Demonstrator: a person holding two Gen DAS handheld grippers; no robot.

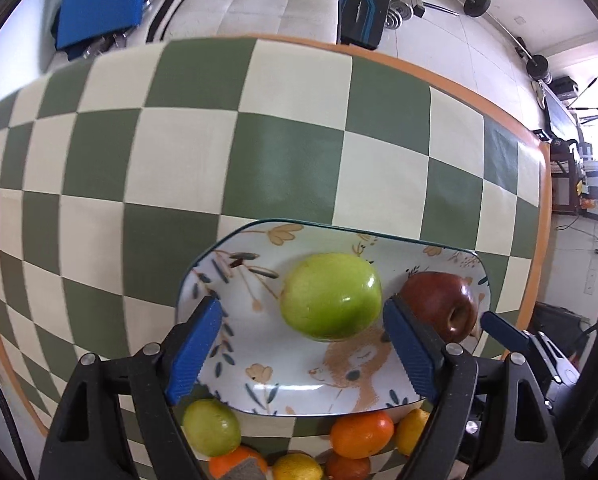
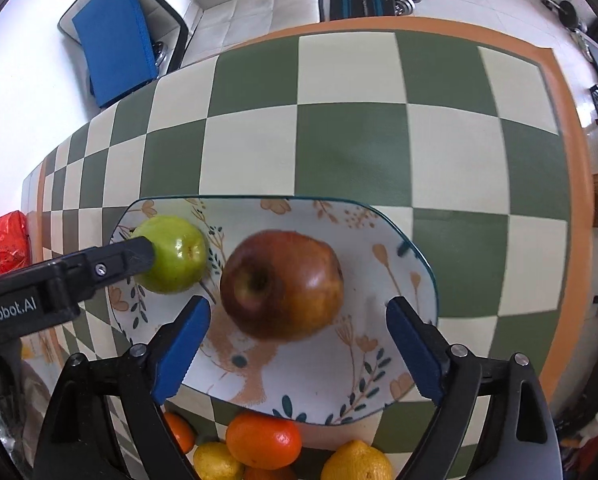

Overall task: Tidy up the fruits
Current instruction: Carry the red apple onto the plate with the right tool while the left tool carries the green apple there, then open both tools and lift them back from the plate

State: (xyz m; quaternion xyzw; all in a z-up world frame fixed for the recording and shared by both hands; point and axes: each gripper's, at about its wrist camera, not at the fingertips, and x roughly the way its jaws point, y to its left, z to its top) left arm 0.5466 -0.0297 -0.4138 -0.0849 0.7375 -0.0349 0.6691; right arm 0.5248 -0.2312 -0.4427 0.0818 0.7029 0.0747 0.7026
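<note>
We hold both tools over a patterned plate on the checkered desk. Left tool: fingers spread wide, nothing pinched. The green apple lies on the plate between and just ahead of the blue pads, not touching either that we can see. Right tool: also spread, empty. The red apple lies on the plate just ahead of its gap, stem hollow turned toward the camera, slightly blurred. In the right view the left tool's black finger crosses in front of the green apple; we cannot tell if it touches. The two apples sit close together on the plate, green to the left of red. Below the plate's near edge, on the desk: oranges, lemons and a small green fruit, bunched together.
</note>
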